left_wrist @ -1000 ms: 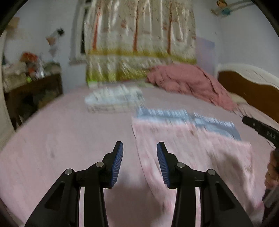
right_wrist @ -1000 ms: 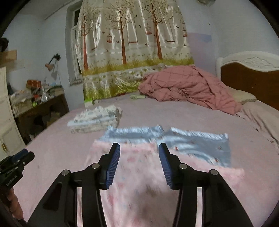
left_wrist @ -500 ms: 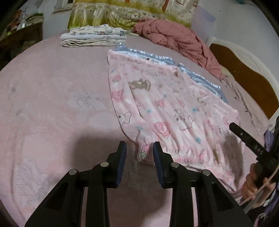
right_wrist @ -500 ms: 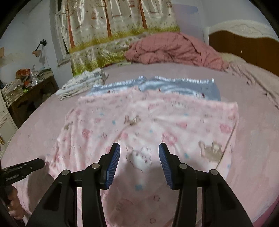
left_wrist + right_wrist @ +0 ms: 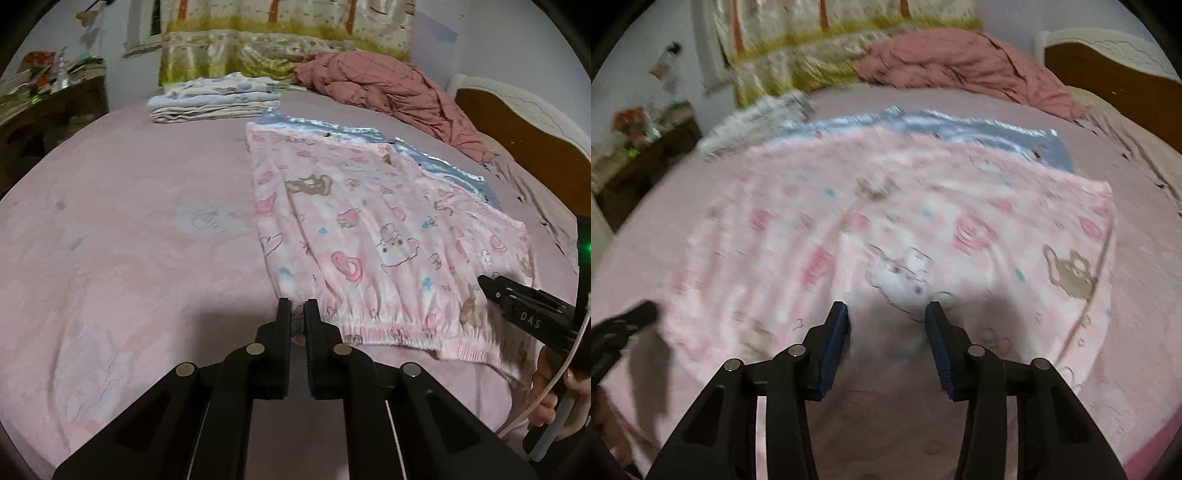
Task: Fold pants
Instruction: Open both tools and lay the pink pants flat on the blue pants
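Left gripper [image 5: 297,312]: your jaws were pinched nearly together on the pants' [image 5: 369,229] near corner at the gathered hem.
Right gripper [image 5: 886,325]: jaws about half apart and closing, poised over the pink cloth, nothing clamped as far as you could tell.
Pants: spread flat on the bed [image 5: 129,240], overlapping a blue garment [image 5: 436,158].
Step, as judged: securing the near edge. Next you needed the right grip made before lifting both for the fold.

Both grippers are coming down from above the bed to the pink cartoon-printed fleece pants [image 5: 373,236]: the left gripper [image 5: 298,317] is now pinching their gathered near corner, while the right gripper [image 5: 886,325] is narrowing slightly over them.
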A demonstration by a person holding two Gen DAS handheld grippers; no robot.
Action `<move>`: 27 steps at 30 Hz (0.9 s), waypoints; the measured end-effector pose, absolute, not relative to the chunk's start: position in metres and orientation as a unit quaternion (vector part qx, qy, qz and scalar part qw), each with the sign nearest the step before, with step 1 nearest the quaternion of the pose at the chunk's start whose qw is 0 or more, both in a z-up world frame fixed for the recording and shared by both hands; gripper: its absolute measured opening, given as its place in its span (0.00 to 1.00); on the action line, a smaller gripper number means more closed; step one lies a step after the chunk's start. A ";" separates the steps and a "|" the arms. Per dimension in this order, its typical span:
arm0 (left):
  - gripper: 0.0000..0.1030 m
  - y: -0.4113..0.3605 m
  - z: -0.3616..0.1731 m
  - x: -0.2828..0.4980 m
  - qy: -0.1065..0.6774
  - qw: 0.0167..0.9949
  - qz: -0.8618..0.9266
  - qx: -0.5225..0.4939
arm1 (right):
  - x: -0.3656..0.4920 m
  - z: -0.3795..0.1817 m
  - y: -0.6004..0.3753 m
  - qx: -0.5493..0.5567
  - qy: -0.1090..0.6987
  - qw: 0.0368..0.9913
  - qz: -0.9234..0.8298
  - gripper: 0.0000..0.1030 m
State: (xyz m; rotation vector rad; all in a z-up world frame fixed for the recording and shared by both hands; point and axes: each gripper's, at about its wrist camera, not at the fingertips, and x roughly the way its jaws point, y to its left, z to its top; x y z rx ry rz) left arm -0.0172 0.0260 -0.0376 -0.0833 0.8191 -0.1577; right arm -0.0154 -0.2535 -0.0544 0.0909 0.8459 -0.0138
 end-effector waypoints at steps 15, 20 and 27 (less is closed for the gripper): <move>0.19 0.027 -0.040 -0.038 0.372 0.926 -0.049 -0.030 | -0.023 -0.044 -0.273 0.074 0.400 0.913 0.013 0.44; 0.20 0.006 -0.030 -0.054 0.330 0.943 -0.038 0.015 | -0.032 -0.026 -0.295 0.100 0.366 0.925 -0.004 0.44; 0.22 -0.021 -0.022 -0.073 0.288 0.955 -0.065 0.029 | -0.035 -0.012 -0.326 0.133 0.351 0.927 -0.018 0.44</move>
